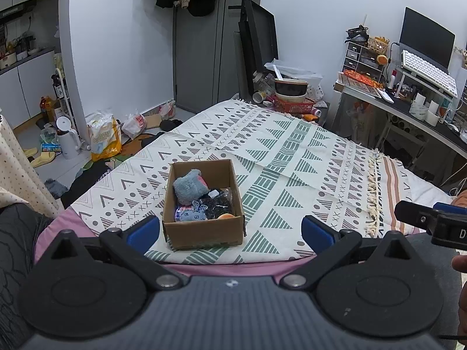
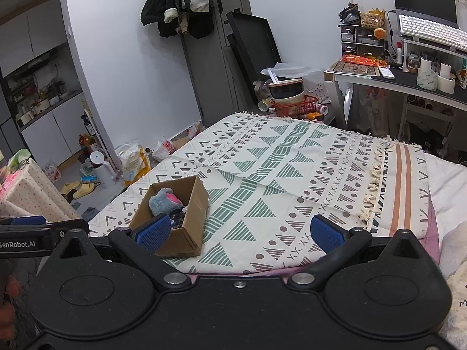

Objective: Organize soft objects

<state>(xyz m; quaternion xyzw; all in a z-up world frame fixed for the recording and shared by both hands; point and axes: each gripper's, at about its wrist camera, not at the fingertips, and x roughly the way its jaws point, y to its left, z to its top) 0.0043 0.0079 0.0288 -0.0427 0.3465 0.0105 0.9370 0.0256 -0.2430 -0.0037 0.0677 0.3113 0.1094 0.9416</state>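
Both the left gripper [image 1: 230,229] and right gripper [image 2: 240,232] hang wide and empty just short of the cardboard box [image 1: 204,233]. The soft stuff's already inside, grey plush [image 1: 189,186] at the back, so I'd dip straight down and pinch gently.

One cardboard box [image 1: 204,227] on one patterned blanket [image 1: 292,157], holding at least four soft items, among them one grey plush [image 1: 189,186] and one black bundle [image 1: 217,204].
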